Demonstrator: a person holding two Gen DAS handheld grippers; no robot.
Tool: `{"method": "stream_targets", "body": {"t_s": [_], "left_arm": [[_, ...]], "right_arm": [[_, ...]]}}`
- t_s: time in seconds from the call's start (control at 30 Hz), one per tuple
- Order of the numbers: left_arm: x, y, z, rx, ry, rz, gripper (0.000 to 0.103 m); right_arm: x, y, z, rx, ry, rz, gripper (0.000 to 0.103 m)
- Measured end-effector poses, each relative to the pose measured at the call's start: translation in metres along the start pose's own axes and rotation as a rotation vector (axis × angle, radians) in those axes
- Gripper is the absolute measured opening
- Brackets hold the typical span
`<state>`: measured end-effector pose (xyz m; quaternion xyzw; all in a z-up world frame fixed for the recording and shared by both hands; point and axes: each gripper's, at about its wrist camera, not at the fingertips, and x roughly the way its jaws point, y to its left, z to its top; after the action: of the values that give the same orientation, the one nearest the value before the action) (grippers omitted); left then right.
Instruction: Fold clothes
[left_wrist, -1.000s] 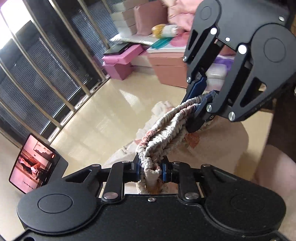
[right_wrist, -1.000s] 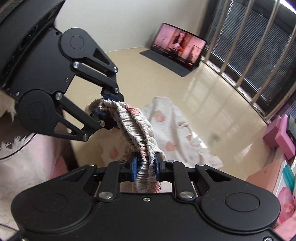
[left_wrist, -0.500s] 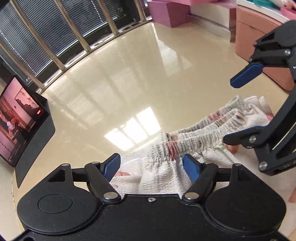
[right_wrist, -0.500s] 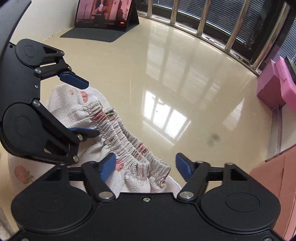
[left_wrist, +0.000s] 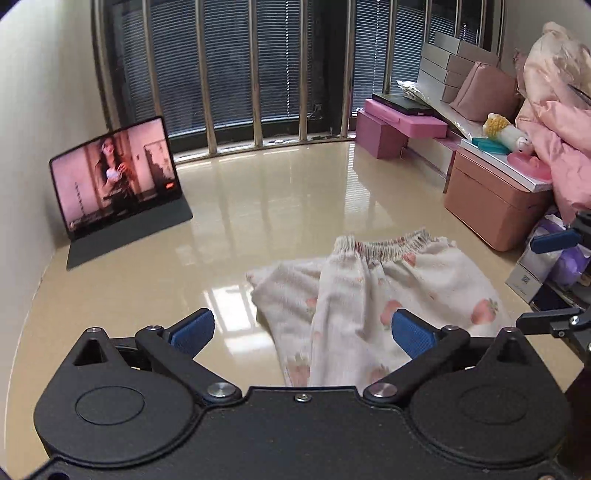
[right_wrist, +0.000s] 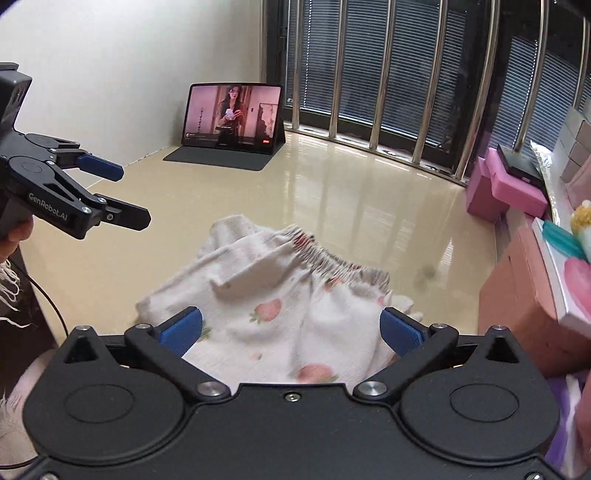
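Observation:
White shorts with a strawberry print (left_wrist: 388, 288) lie crumpled on the glossy beige floor (left_wrist: 277, 206), gathered elastic waistband at the far side. My left gripper (left_wrist: 301, 330) hovers above their near edge, its jaws opening wide, with no cloth pressed between its blue pads (left_wrist: 192, 328). My right gripper (right_wrist: 291, 328) stands the same way over the shorts (right_wrist: 280, 306), its jaws opening too and holding nothing. In the right wrist view the left gripper (right_wrist: 127, 195) shows at the left, clear of the cloth. The right gripper (left_wrist: 539, 282) peeks in at the right edge of the left wrist view.
A tablet (left_wrist: 118, 177) playing a video stands on its cover by the white wall. Metal window bars (left_wrist: 255, 74) close the far side. Pink boxes (left_wrist: 399, 125), a salmon storage box (left_wrist: 491, 199) and piled pink bedding (left_wrist: 554, 122) line the right side.
Both grippers were shut on the shorts' waistband, held up and bunched. They let go, opened wide and drew back; the shorts now lie on the floor.

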<state>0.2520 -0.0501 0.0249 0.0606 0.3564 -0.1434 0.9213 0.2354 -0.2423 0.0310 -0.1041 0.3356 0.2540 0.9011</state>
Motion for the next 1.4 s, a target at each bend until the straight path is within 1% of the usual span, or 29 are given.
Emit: {"method": "stream_targets", "body": {"t_s": [0.1,0.2,0.37,0.47,0.6,0.67,0.73,0.77,0.8,0.83,0.87,0.9,0.97,1.0,1.03,1.07,1.1,1.13,1.23,1.3,1.4], "left_arm": [[-0.018,0.008,-0.028,-0.069,0.011,-0.008,0.103],[-0.031,0.015,-0.047,-0.127,0.018,0.0,0.103],[-0.052,0.028,-0.067,-0.145,0.003,0.014,0.103],[-0.057,0.038,-0.075,-0.167,0.004,0.027,0.103],[-0.055,0.059,-0.087,-0.233,0.024,0.052,0.103],[-0.053,0.071,-0.092,-0.281,0.036,0.05,0.103],[-0.052,0.081,-0.096,-0.321,0.046,0.046,0.103],[-0.051,0.085,-0.097,-0.333,0.049,0.047,0.103],[-0.051,0.088,-0.098,-0.345,0.053,0.047,0.103],[-0.05,0.091,-0.099,-0.351,0.057,0.045,0.103],[-0.049,0.094,-0.099,-0.356,0.062,0.044,0.103],[-0.048,0.095,-0.099,-0.357,0.066,0.044,0.103],[-0.042,0.097,-0.095,-0.356,0.072,0.044,0.103],[-0.04,0.097,-0.093,-0.356,0.074,0.041,0.103],[-0.035,0.097,-0.089,-0.358,0.078,0.035,0.103],[-0.03,0.096,-0.084,-0.362,0.079,0.024,0.103],[-0.024,0.096,-0.08,-0.365,0.08,0.012,0.103],[-0.015,0.096,-0.072,-0.379,0.084,-0.01,0.103],[0.013,0.093,-0.05,-0.426,0.1,-0.08,0.103],[0.04,0.09,-0.034,-0.465,0.13,-0.135,0.103],[0.09,0.087,-0.021,-0.548,0.215,-0.21,0.103]], "right_arm": [[-0.003,0.034,-0.017,0.011,0.02,0.048,0.103],[0.01,0.07,-0.023,-0.01,0.039,0.059,0.103],[0.04,0.118,-0.021,-0.057,0.043,0.033,0.103],[0.06,0.136,-0.017,-0.081,0.052,0.012,0.103],[0.097,0.154,-0.007,-0.159,0.071,-0.045,0.102],[0.117,0.162,-0.004,-0.202,0.093,-0.064,0.096],[0.135,0.167,-0.001,-0.22,0.114,-0.065,0.085],[0.143,0.169,-0.001,-0.224,0.126,-0.066,0.083],[0.15,0.171,-0.001,-0.226,0.136,-0.071,0.075],[0.155,0.172,-0.002,-0.226,0.143,-0.079,0.064],[0.159,0.172,-0.002,-0.223,0.142,-0.082,0.064],[0.16,0.17,-0.003,-0.213,0.136,-0.078,0.059],[0.161,0.164,-0.002,-0.177,0.141,-0.056,0.057],[0.162,0.157,-0.003,-0.14,0.15,-0.029,0.051],[0.162,0.15,-0.004,-0.099,0.154,-0.004,0.038],[0.162,0.145,-0.006,-0.079,0.148,-0.003,0.03],[0.161,0.141,-0.009,-0.084,0.138,-0.019,0.013],[0.16,0.137,-0.011,-0.07,0.13,-0.014,0.01],[0.15,0.115,-0.016,0.038,0.104,0.059,0.007],[0.138,0.098,-0.021,0.127,0.061,0.119,0.007],[0.112,0.074,-0.031,0.225,-0.016,0.183,0.007]]}}
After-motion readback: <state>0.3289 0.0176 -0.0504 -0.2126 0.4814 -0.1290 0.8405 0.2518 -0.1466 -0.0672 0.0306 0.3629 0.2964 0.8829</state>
